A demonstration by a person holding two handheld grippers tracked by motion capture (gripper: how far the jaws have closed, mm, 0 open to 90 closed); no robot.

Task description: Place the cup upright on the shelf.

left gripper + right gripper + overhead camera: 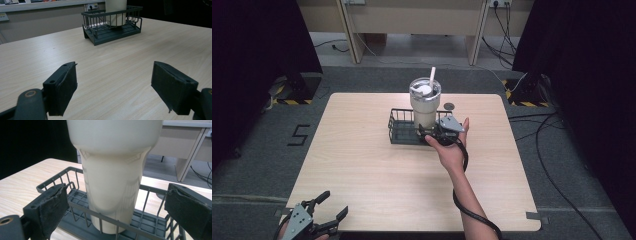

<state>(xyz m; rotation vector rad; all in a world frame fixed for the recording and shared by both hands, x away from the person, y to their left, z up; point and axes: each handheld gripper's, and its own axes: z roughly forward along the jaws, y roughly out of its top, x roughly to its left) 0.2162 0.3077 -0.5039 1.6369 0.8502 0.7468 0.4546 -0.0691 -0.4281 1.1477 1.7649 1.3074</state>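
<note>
A cream tumbler (424, 102) with a lid and a white straw stands upright in a dark wire basket (401, 131) at the table's middle back. My right gripper (432, 130) is open at the basket's near right side, level with the tumbler's lower part. In the right gripper view the tumbler (112, 170) fills the space ahead between the spread pads (52, 207), which do not touch it; the basket's rail (150, 222) runs in front of them. My left gripper (335, 202) is open at the table's near left corner, holding nothing. Its view shows the basket (112, 32) far off.
A small dark round disc (449, 106) lies on the table just behind the basket's right end. Bare light wood table (377, 175) spreads between the two grippers. Beyond it are a desk (412, 20), floor cables (557, 165) and black curtains at both sides.
</note>
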